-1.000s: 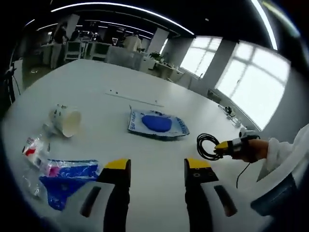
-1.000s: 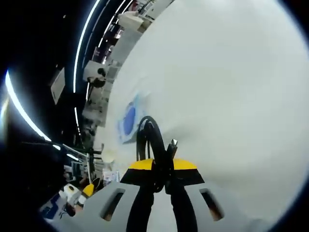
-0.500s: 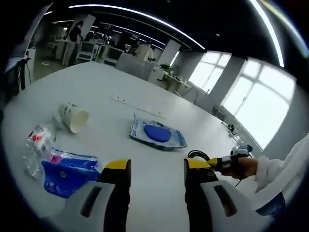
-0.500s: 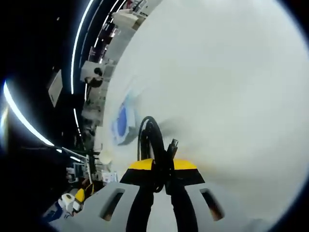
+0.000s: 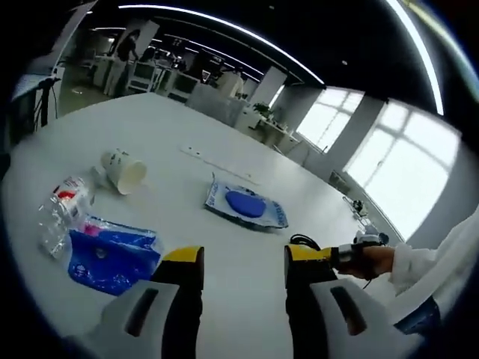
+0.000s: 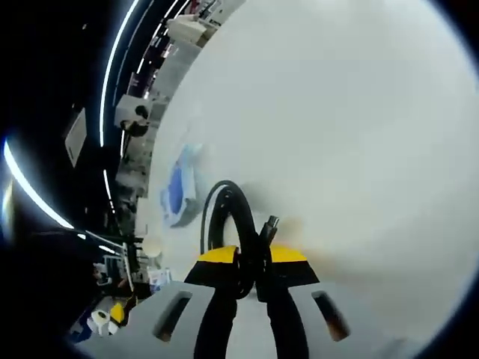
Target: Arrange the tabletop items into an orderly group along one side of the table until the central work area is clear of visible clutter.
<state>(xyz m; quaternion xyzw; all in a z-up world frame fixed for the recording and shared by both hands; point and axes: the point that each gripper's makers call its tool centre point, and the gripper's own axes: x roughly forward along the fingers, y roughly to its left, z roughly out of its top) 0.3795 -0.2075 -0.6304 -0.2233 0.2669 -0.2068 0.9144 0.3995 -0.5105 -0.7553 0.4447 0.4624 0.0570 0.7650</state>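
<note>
A coiled black cable (image 6: 228, 224) was clamped in the closed right gripper (image 6: 251, 265) above the white table (image 6: 359, 134); the left gripper (image 5: 243, 258) was held open, empty. The loose coil could have unwound and snagged.

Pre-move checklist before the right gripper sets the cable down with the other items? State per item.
1. Right gripper has a firm hold: ok, jaws shut on the coiled black cable.
2. Cable is clear of the white table: cannot tell, the height is unclear in the right gripper view.
3. Left gripper is free to help: ok, jaws open, nothing between them.
4. Group to join is located: ok, the tipped white paper cup, the crumpled clear plastic bottle and the blue plastic bag lie together.
5. Centre is clear: not ok, the flat blue-and-white packet lies apart from the group.
</note>
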